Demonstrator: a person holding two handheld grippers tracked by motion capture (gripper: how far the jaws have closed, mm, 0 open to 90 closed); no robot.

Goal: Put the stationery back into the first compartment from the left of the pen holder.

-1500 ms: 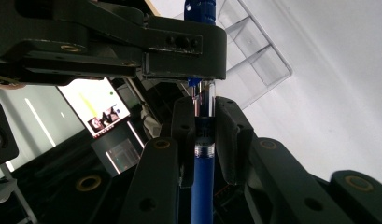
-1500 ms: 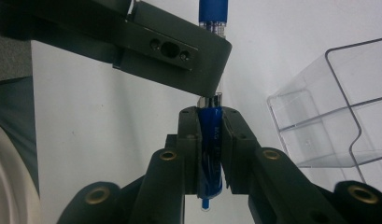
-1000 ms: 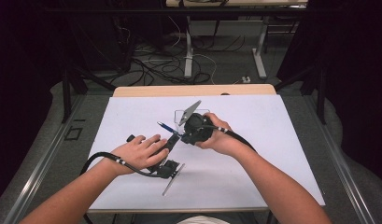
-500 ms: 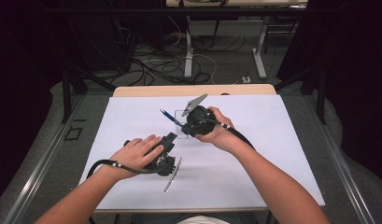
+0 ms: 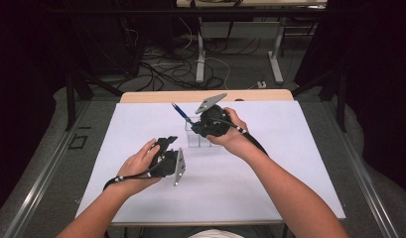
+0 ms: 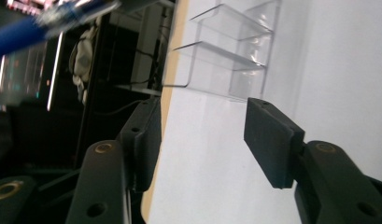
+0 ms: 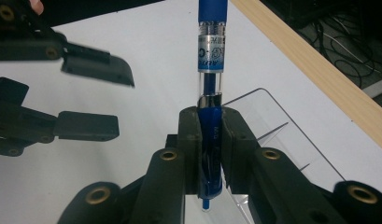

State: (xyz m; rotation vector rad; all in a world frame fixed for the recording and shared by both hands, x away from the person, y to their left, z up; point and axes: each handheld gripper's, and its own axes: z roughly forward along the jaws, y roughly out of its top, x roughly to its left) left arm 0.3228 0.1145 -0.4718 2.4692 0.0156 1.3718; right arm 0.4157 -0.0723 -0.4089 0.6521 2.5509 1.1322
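The blue pen (image 7: 209,93) is pinched between the jaws of the right claw (image 7: 210,154), its lower tip just above the clear plastic holder (image 7: 277,140), so by my reading it is lifted and carried over but not yet dropped into a compartment; lowering and release are left. The pen has a blue barrel with a clear middle section bearing printed lettering. In the high view it slants toward eleven o'clock from the right claw (image 5: 196,125), over the holder (image 5: 198,139) near the far middle of the white worktop (image 5: 290,163). At seven o'clock of the holder, the left claw (image 5: 167,145) is spread and grips nothing.
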